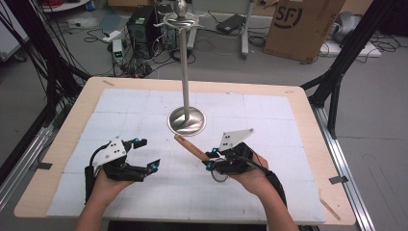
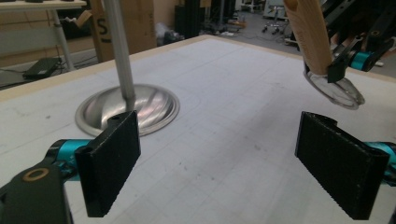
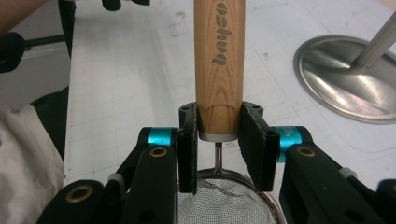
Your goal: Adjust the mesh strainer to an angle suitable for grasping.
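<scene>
The right gripper (image 1: 210,164) is clamped on the wooden handle (image 3: 219,60) of a small mesh strainer (image 3: 229,205), near the stand's base (image 1: 186,121). It looks light and stiff; the smooth handle could twist, so gripping near the ferrule seems sensible. The left gripper (image 1: 147,154) stands open, empty.

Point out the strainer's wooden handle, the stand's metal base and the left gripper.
wooden handle (image 3: 219,65), right gripper view, mid-shaft by the lettering.
metal base (image 1: 186,121), high view, dome beside the pole.
left gripper (image 2: 217,161), left gripper view, midway between its open fingers.

Smooth wooden handle (image 3: 219,65), fine metal mesh (image 3: 224,205)
</scene>
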Tool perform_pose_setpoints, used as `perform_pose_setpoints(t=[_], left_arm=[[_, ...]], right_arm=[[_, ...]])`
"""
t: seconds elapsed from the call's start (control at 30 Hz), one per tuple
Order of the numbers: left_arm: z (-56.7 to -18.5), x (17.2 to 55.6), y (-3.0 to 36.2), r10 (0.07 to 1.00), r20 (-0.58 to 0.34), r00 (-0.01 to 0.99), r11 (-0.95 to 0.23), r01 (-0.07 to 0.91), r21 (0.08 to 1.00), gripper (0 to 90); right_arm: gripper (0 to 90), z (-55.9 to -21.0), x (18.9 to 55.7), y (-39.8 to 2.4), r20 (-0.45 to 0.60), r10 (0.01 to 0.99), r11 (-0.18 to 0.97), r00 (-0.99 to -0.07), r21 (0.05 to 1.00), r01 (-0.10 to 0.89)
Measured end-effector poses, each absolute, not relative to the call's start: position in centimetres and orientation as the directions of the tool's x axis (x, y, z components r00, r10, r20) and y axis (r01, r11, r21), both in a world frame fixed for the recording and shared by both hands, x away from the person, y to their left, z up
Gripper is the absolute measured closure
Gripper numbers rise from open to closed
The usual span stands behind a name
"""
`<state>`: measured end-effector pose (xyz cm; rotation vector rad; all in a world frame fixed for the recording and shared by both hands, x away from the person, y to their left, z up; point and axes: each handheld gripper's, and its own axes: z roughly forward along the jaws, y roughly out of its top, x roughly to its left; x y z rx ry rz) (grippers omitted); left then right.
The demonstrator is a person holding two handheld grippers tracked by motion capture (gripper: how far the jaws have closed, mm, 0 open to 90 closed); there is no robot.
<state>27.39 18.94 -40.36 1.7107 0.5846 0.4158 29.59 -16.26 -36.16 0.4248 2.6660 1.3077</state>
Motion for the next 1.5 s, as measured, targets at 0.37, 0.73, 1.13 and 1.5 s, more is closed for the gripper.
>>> perform_pose_setpoints(t=[0.37,0.73,1.13,1.5], left_arm=[[-37.6,27.8,16.2,0.503,-0.033,0.864,-0.147,0.122,0.982,14.9],[-35.4,27.8,14.4,0.417,-0.028,0.908,-0.122,0.087,0.989,15.2],[-34.3,27.9,12.7,0.357,-0.018,0.934,-0.104,0.059,0.993,17.3],[-33.7,27.9,11.5,0.298,-0.005,0.955,-0.095,0.034,0.995,28.5]], right_arm=[[69.0,-35.2,29.1,-17.7,-0.004,0.315,0.502,-0.949,0.849,0.163],[69.0,-34.9,28.7,-18.3,-0.025,0.282,0.434,-0.959,0.895,0.104],[68.9,-34.8,28.6,-18.0,-0.03,0.248,0.393,-0.968,0.917,0.072],[69.0,-34.8,28.6,-17.3,-0.023,0.223,0.372,-0.975,0.926,0.063]])
